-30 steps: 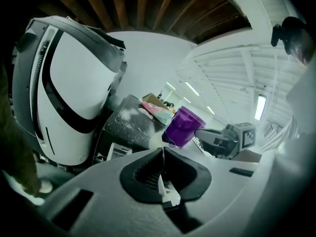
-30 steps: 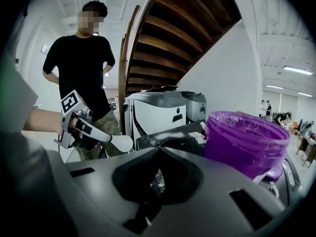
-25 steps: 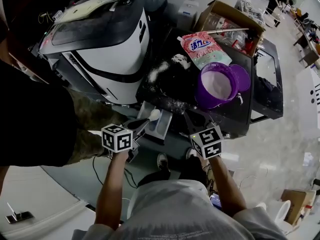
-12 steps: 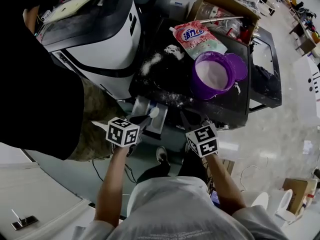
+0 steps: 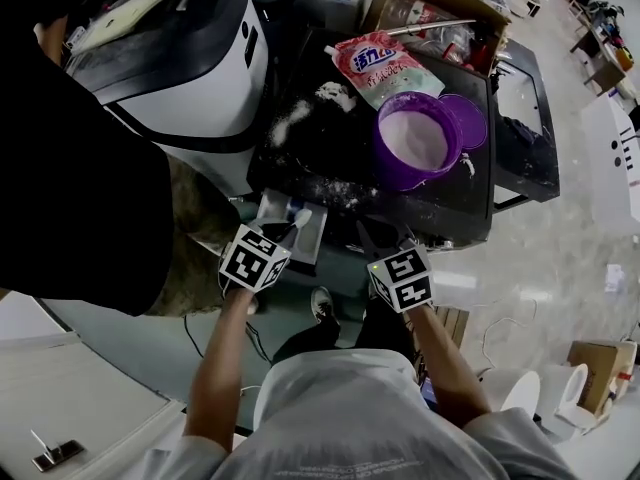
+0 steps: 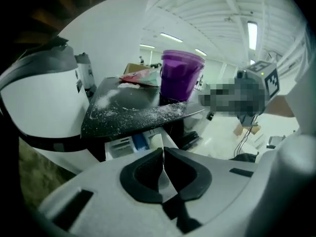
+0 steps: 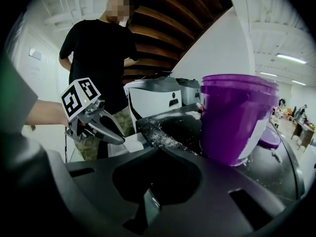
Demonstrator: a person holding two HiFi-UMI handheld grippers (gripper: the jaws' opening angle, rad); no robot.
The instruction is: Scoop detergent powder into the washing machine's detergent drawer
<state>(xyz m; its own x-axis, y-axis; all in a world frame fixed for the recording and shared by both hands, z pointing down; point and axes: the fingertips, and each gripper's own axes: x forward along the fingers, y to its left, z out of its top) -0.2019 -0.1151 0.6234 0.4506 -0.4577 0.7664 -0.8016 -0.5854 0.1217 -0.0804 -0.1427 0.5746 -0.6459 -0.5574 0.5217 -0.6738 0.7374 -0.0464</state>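
The washing machine's black top carries a purple bucket of white powder, with spilled powder around it. Below its front edge the detergent drawer stands pulled out. My left gripper is shut on a white spoon, whose bowl is over the drawer. In the left gripper view the jaws meet on the spoon's handle, with the drawer just beyond. My right gripper hangs beside it, at the machine's front edge, shut and empty. In the right gripper view the bucket is close ahead.
A pink detergent bag lies behind the bucket, whose purple lid is to its right. A cardboard box stands at the back. A white appliance stands to the left. A person in black is close at the left.
The head view has drifted, and the person in black fills more of the left. My left gripper keeps the spoon over the drawer; the right gripper stays beside it.
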